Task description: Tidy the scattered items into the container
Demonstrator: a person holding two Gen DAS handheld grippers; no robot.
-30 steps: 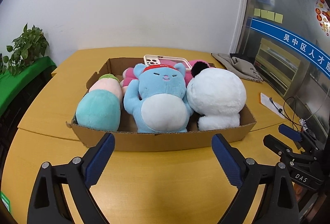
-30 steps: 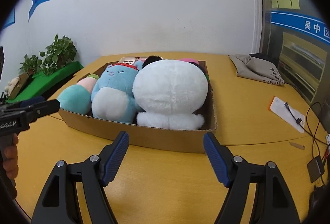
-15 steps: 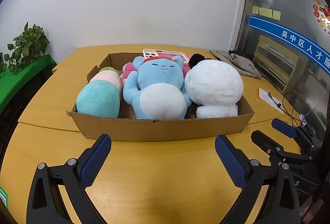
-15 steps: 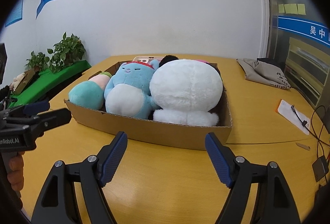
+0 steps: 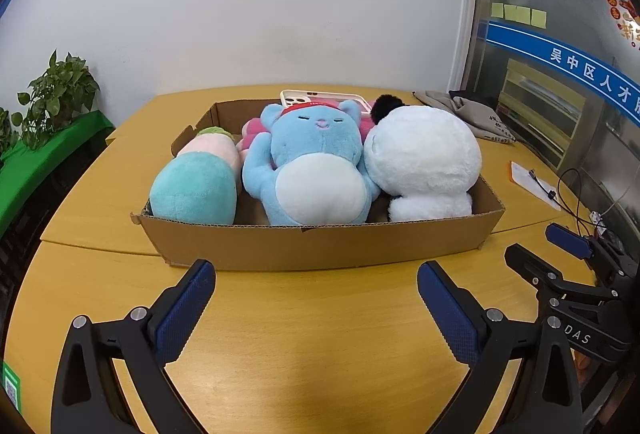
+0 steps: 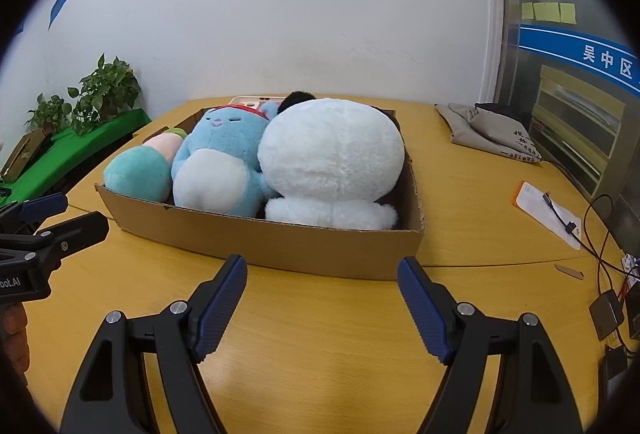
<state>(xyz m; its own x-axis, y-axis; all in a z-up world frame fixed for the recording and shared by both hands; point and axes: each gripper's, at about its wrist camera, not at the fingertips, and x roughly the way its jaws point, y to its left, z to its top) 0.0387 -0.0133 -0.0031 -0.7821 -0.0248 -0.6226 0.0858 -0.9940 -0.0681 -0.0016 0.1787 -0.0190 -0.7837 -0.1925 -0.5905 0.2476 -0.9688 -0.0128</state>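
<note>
Cardboard box (image 5: 320, 246) packed with plush toys (image 5: 312, 170); both tools wide open, empty.

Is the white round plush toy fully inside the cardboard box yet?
In. The white round plush toy sits behind the brown cardboard box's front wall, beside the blue plush bear.

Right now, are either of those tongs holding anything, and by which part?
Nothing is held. Left tongs and right tongs are open and empty above the table, short of the cardboard box.
</note>
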